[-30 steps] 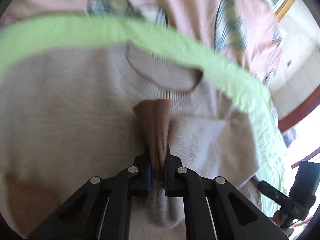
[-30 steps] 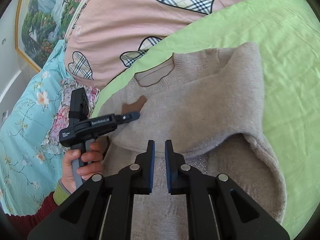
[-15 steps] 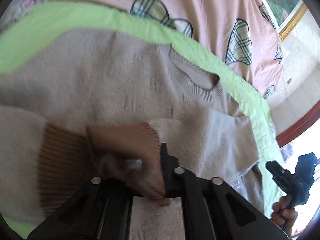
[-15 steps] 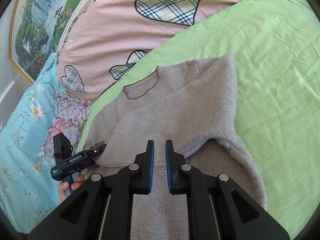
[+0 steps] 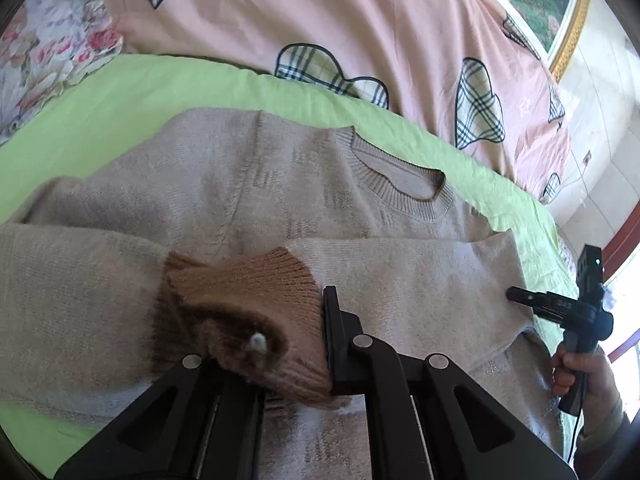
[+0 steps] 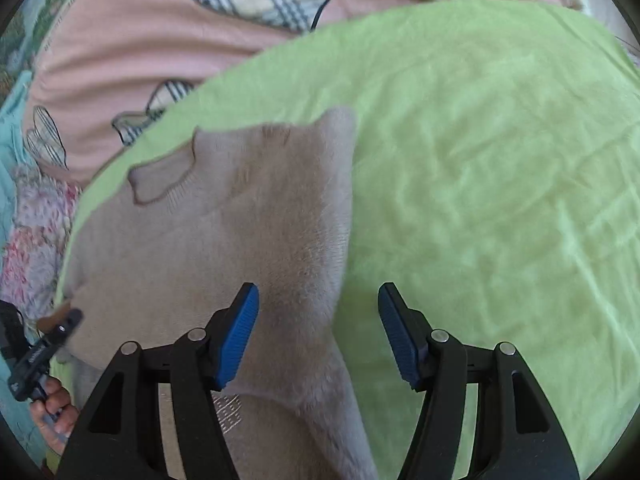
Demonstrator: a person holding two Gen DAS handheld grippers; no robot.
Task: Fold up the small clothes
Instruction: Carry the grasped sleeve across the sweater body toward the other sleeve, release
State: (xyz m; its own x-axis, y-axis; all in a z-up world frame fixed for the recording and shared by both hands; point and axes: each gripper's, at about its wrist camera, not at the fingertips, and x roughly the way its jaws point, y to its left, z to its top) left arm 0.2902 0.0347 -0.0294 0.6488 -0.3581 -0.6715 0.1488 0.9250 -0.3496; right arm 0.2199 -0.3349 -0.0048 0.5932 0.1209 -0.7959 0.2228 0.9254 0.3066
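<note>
Bed covered by a wrinkled lime-green sheet [image 6: 480, 160], fills most of the right wrist view. Pink duvet [image 5: 360, 12] with plaid heart patches bunched at 12 o'clock in both views. Floral pillow or quilt [image 5: 44, 40] at 10 o'clock in the left wrist view; turquoise floral fabric [image 6: 10, 128] at 9 o'clock in the right wrist view. Gold-framed landscape painting [image 5: 560, 4] on a pale wall [image 5: 600, 92] at 1 o'clock in the left wrist view. Reddish wood trim [image 5: 624, 240] at 3 o'clock, bright daylight beyond it.
</note>
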